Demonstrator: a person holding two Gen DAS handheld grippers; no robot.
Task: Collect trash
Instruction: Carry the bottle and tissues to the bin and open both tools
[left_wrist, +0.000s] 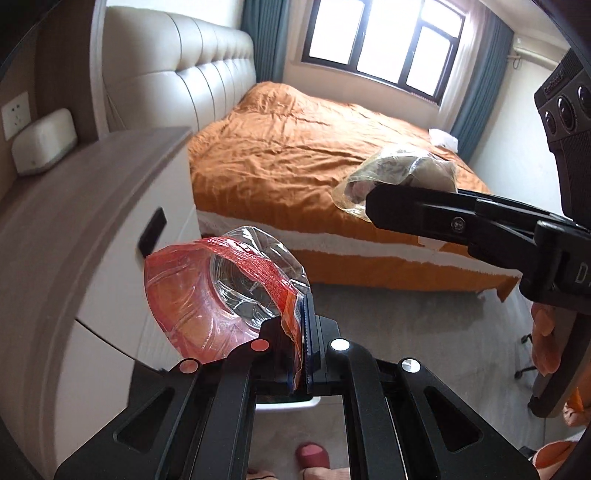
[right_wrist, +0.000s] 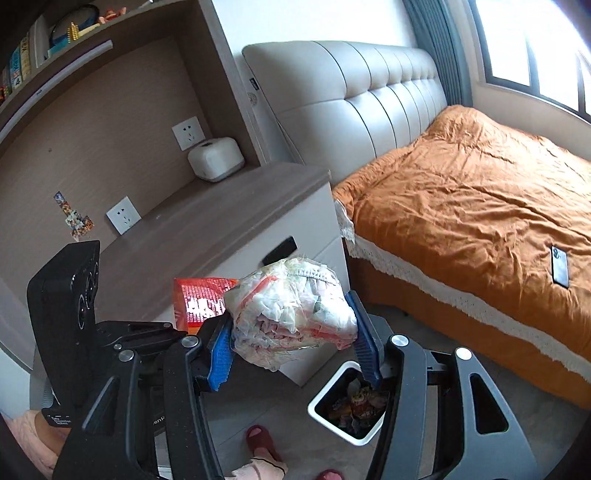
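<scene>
My left gripper (left_wrist: 301, 332) is shut on the edge of a red and clear plastic wrapper (left_wrist: 207, 295), held up beside the nightstand; the wrapper also shows in the right wrist view (right_wrist: 199, 301). My right gripper (right_wrist: 295, 347) is shut on a clear plastic bag stuffed with crumpled paper and tissue (right_wrist: 291, 314), held in the air; the bag also shows in the left wrist view (left_wrist: 395, 173). A white bin (right_wrist: 332, 417) with a dark inside and colourful wrappers in it stands on the floor just below and right of the bag.
A white nightstand (right_wrist: 229, 221) with a wood top stands left of the bed (right_wrist: 480, 195) with an orange cover. A white box (right_wrist: 216, 158) sits on the nightstand. A phone (right_wrist: 559, 271) lies on the bed. Feet in red slippers (right_wrist: 260, 439) stand near the bin.
</scene>
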